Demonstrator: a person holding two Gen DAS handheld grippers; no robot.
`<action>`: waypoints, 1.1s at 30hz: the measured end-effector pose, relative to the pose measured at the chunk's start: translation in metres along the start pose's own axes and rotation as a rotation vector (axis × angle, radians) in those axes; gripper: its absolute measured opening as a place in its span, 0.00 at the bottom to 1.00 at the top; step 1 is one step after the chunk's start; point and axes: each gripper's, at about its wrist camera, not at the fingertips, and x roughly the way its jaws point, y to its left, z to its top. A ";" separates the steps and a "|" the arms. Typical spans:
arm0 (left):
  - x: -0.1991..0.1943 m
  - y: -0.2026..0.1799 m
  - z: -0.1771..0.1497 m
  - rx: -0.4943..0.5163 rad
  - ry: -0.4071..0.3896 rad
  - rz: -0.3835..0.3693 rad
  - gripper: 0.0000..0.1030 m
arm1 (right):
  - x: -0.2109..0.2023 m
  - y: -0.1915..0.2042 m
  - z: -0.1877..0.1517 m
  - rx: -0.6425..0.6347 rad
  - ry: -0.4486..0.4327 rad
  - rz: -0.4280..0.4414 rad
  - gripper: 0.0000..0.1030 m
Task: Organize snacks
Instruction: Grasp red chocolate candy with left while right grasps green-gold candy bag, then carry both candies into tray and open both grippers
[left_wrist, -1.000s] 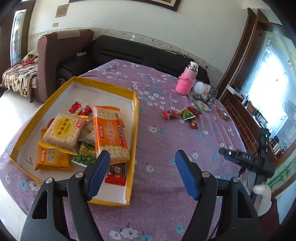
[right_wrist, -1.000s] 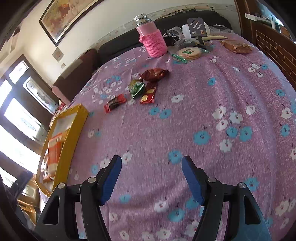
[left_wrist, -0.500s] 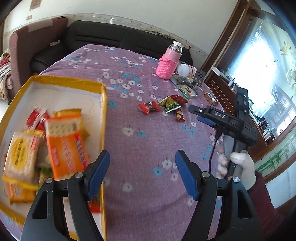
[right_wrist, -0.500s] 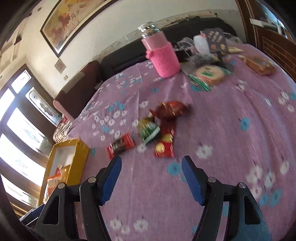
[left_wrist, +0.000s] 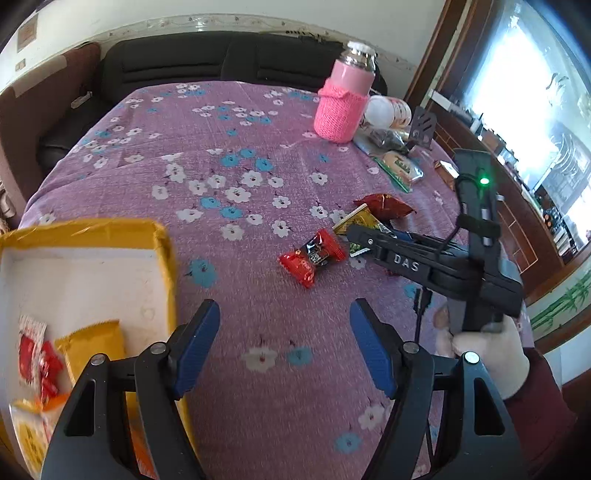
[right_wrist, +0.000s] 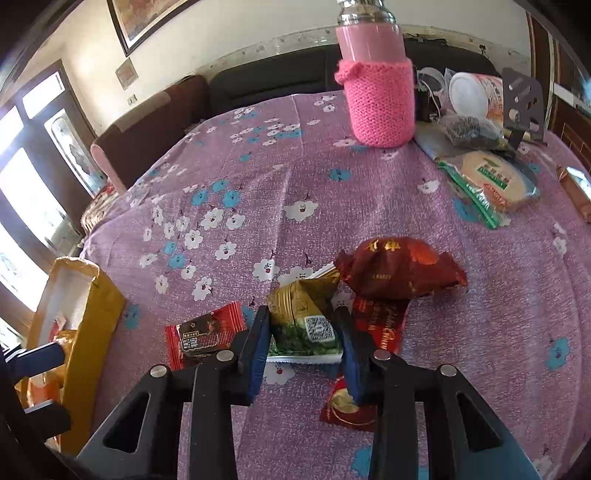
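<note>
A green and gold snack packet (right_wrist: 304, 321) lies on the purple flowered tablecloth between the fingers of my right gripper (right_wrist: 303, 343), whose jaws have narrowed around it. A red candy packet (right_wrist: 205, 334) lies to its left, a dark red pouch (right_wrist: 397, 273) behind it, and a red flat packet (right_wrist: 373, 328) to its right. In the left wrist view my left gripper (left_wrist: 284, 343) is open and empty above the cloth. The red candy (left_wrist: 314, 256) lies ahead of it, and the right gripper (left_wrist: 373, 240) reaches over the green packet. The yellow tray (left_wrist: 162, 258) with snacks sits at the left.
A pink bottle in a knitted sleeve (right_wrist: 378, 88) stands at the far side. A bagged flat biscuit (right_wrist: 491, 181), a white cup (right_wrist: 476, 92) and small clutter lie at the back right. A black sofa (left_wrist: 221, 55) runs behind the table.
My right gripper has moved forward to the snack cluster and narrowed around the green and gold packet. My left gripper has swung right, away from the tray, staying open.
</note>
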 end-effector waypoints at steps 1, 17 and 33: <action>0.006 -0.002 0.004 0.009 0.009 -0.001 0.70 | -0.001 -0.002 -0.001 0.012 -0.008 0.007 0.33; 0.098 -0.051 0.030 0.340 0.096 0.096 0.71 | -0.075 -0.060 -0.048 0.280 -0.129 0.247 0.32; 0.058 -0.061 0.017 0.265 0.029 0.012 0.22 | -0.078 -0.068 -0.053 0.317 -0.120 0.303 0.32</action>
